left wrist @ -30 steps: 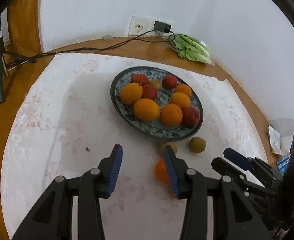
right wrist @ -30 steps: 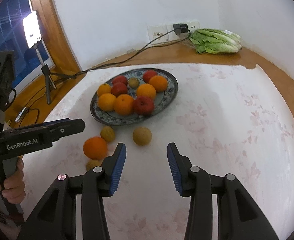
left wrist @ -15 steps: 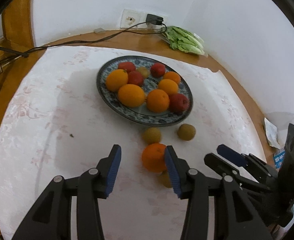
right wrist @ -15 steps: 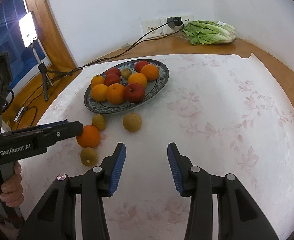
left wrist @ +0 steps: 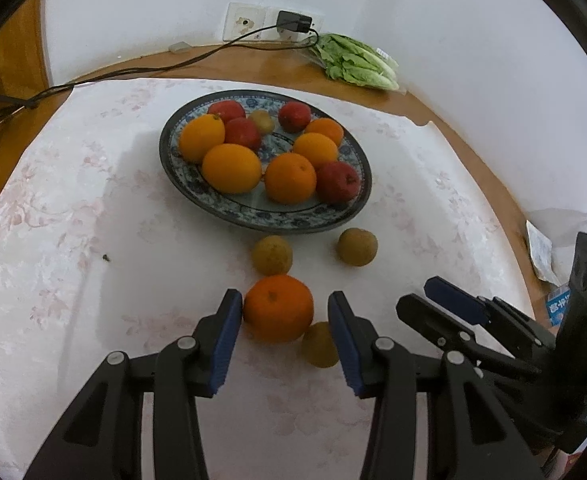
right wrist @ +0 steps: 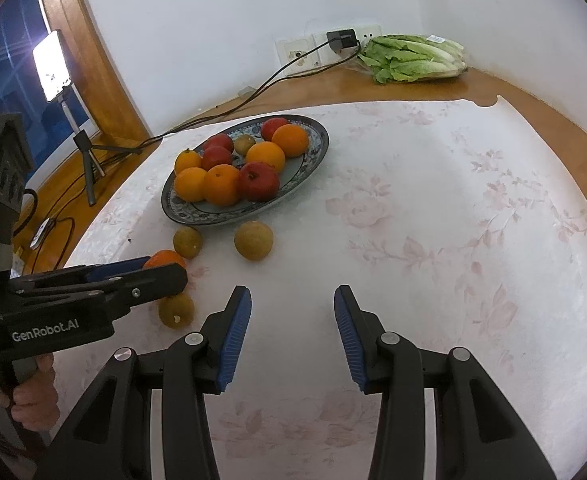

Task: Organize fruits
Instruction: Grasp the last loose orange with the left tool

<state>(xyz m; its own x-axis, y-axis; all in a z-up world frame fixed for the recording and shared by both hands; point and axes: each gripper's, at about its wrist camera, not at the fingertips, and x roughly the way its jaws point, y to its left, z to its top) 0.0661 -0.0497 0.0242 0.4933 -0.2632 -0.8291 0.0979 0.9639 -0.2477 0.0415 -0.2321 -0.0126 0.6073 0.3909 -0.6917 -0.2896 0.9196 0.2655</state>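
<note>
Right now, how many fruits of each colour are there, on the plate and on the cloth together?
Orange fruits: 6, five on the plate, one on the cloth between the left gripper fingers.
Red fruits: 4, all on the plate.
Brownish-green fruits: 4, one on the plate, three on the cloth.
Total: 14

From your right wrist view, your left gripper (right wrist: 161, 272) covers most of the loose orange (right wrist: 164, 258), so you cannot tell whether its pads touch the fruit. In the left wrist view, one finger (left wrist: 343, 332) hides part of the small brown fruit (left wrist: 319, 344) beside that orange. The hand (right wrist: 33, 396) on the left handle is cut off by the frame edge
</note>
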